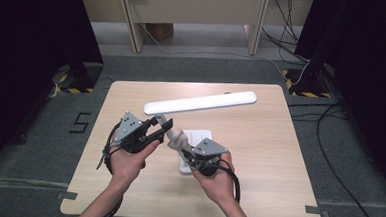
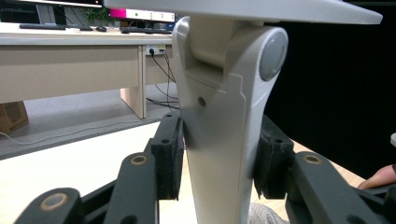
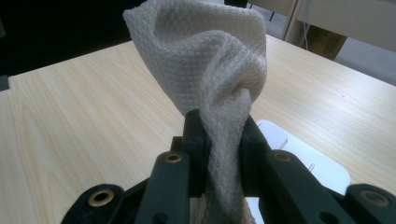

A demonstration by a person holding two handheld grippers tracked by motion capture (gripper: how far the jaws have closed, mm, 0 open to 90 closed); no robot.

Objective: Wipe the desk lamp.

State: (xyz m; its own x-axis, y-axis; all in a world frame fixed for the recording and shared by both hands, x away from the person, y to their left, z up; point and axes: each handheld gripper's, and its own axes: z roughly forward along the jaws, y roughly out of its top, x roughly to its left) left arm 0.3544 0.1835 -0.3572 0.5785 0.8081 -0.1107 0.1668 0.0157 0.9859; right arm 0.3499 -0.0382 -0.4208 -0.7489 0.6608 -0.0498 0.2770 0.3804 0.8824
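A white desk lamp stands mid-table, with a flat base [image 1: 197, 137] and a long light bar [image 1: 201, 102] lying above the table's far half. My left gripper [image 1: 161, 127] is at the lamp's grey stem [image 1: 166, 122]. In the left gripper view its pads [image 2: 170, 154] sit against both sides of the stem [image 2: 219, 140], just under the hinge. My right gripper [image 1: 188, 153] is shut on a bunched beige cloth [image 1: 178, 140] next to the stem, over the base. In the right gripper view the cloth [image 3: 205, 56] rises from between the jaws, and the base [image 3: 308, 158] lies behind.
The wooden table [image 1: 268, 157] has bare surface to the right and left of the lamp. Beyond its far edge stand desk legs [image 1: 135, 30] and floor cables [image 1: 331, 115]. Black curtains [image 1: 29, 40] hang at both sides. The other hand [image 2: 378, 177] shows at the left gripper view's right edge.
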